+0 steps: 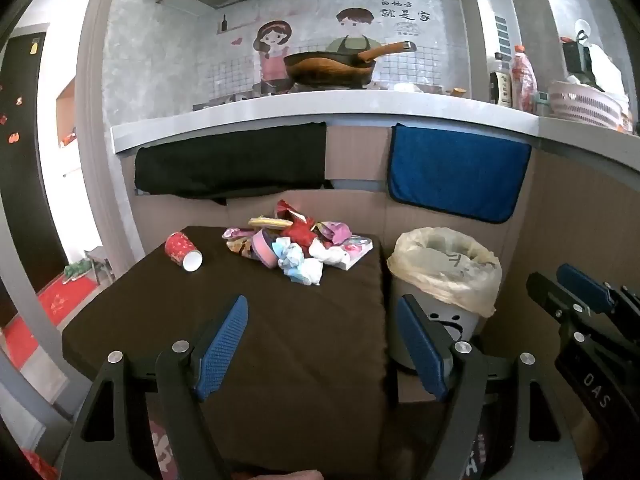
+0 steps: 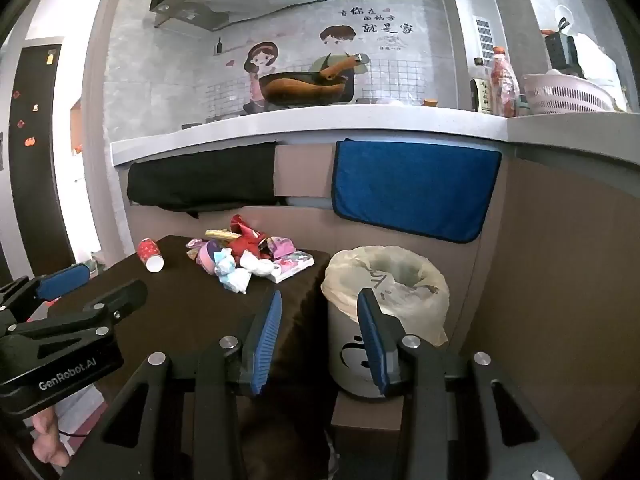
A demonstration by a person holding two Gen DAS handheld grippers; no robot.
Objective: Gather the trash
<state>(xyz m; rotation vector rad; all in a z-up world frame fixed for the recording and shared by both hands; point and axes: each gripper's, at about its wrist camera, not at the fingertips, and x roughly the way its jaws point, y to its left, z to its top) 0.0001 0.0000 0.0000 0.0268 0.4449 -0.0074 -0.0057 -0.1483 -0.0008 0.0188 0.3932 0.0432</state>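
A heap of trash (image 1: 302, 246) (image 2: 248, 256), made of crumpled wrappers, tissues and packets, lies at the far side of a dark brown table (image 1: 248, 320) (image 2: 188, 312). A red paper cup (image 1: 183, 251) (image 2: 150, 255) lies on its side left of the heap. Right of the table stands a bin lined with a pale plastic bag (image 1: 444, 268) (image 2: 384, 288). My left gripper (image 1: 324, 316) hovers wide open over the table's near part, with nothing between its fingers. My right gripper (image 2: 318, 312) stands open and empty near the table's right edge, in front of the bin.
A kitchen counter (image 1: 320, 108) runs behind, with a wok (image 1: 332, 66), bottles (image 1: 514, 76) and a white basket (image 1: 584, 104) on it. A black cloth (image 1: 232, 164) and a blue towel (image 1: 456, 172) hang from its edge. A red mat (image 1: 52, 304) lies on the floor at left.
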